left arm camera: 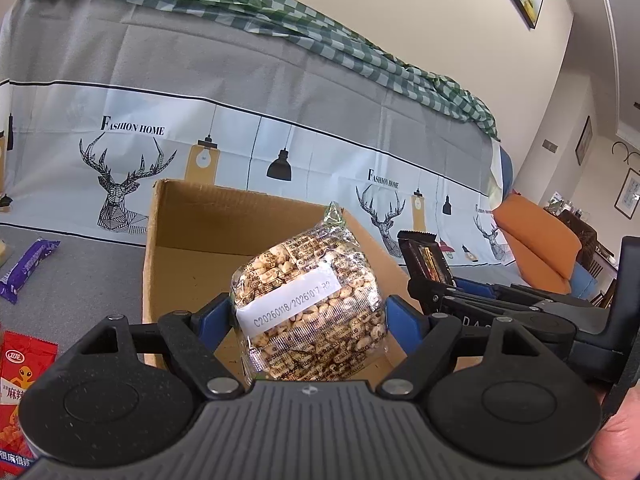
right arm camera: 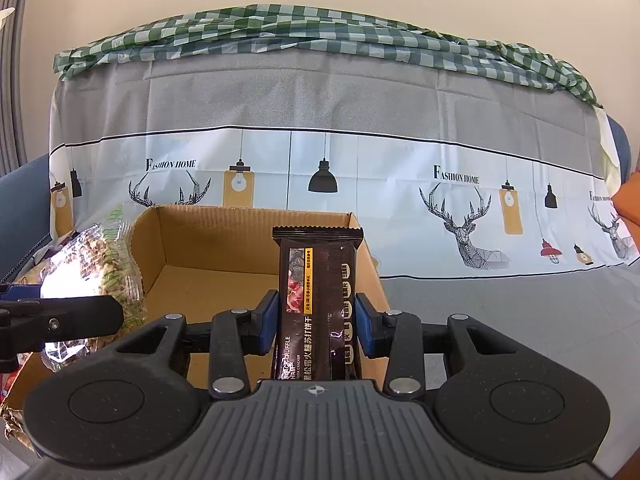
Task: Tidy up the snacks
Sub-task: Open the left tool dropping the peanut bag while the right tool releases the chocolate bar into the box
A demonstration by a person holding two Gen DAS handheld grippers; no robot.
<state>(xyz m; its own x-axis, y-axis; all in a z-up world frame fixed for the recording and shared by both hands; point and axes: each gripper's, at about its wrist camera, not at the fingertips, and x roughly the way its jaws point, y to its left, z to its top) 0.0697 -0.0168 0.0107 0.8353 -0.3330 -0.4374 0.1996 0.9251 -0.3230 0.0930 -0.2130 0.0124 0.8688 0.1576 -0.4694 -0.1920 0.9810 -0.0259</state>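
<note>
My left gripper (left arm camera: pixel 310 312) is shut on a clear bag of puffed grain snack (left arm camera: pixel 310 304) with a white date label, held above the open cardboard box (left arm camera: pixel 192 216). My right gripper (right arm camera: pixel 317 320) is shut on a dark brown cracker packet (right arm camera: pixel 318 304), held upright over the same box (right arm camera: pixel 224 236). The box looks empty inside. In the left wrist view the right gripper with its brown packet (left arm camera: pixel 426 258) sits just right of the box. In the right wrist view the grain bag (right arm camera: pixel 96 264) and left gripper finger (right arm camera: pixel 60 320) are at the left edge.
A purple snack bar (left arm camera: pixel 28 266) and a red snack packet (left arm camera: pixel 22 392) lie on the grey cloth left of the box. A sofa back draped with a deer-print cloth (right arm camera: pixel 320 160) and green check cloth (right arm camera: pixel 320 32) stands behind. An orange cushion (left arm camera: pixel 536 240) is at the right.
</note>
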